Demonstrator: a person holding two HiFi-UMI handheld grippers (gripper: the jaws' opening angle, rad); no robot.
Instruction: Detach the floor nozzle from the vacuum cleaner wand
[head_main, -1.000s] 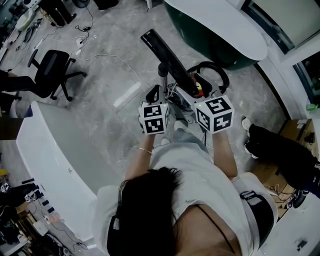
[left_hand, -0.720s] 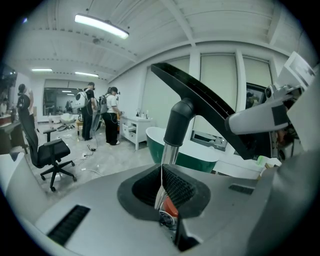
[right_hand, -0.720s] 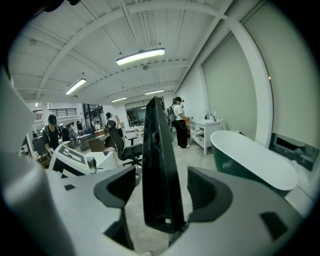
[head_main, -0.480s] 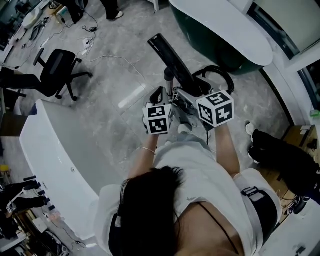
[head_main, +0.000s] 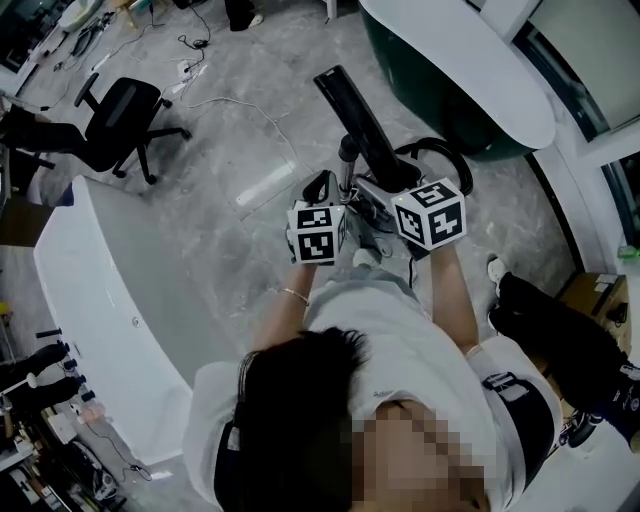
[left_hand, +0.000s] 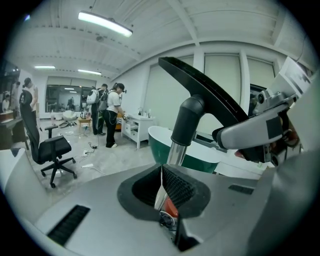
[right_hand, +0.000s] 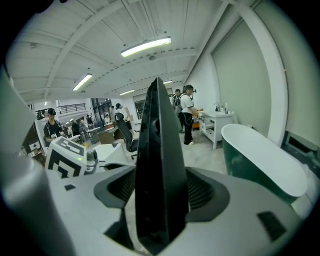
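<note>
The left gripper (left_hand: 161, 172) is holding its jaws pressed together. The wand (left_hand: 176, 152) is showing as a silver tube running down into the narrow slit just past them, and whether the tips are touching it is not showing in any view. Below the slit a red part and some small fittings are peeking out, too cramped to make out.

The right gripper (right_hand: 157, 197) is pinching the nozzle (right_hand: 157, 165), whose black edge is standing upright between the ribbed pads and filling the gap. The lower end of the nozzle is dropping out of sight behind the gripper body.

In the head view the nozzle is sticking up and away from the person, sitting on the top of the wand by a black elbow. The two marker cubes (head_main: 430, 213) are covering the jaws and most of the vacuum body, with only a black hose (head_main: 440, 150) looping out to the right.

A green tub (head_main: 450, 70) with a white rim is standing near, beyond the nozzle. The picture's upper edge is cutting it off, and its basin floor is staying out of sight. An office chair (head_main: 125, 110) is standing well apart at upper left.
</note>
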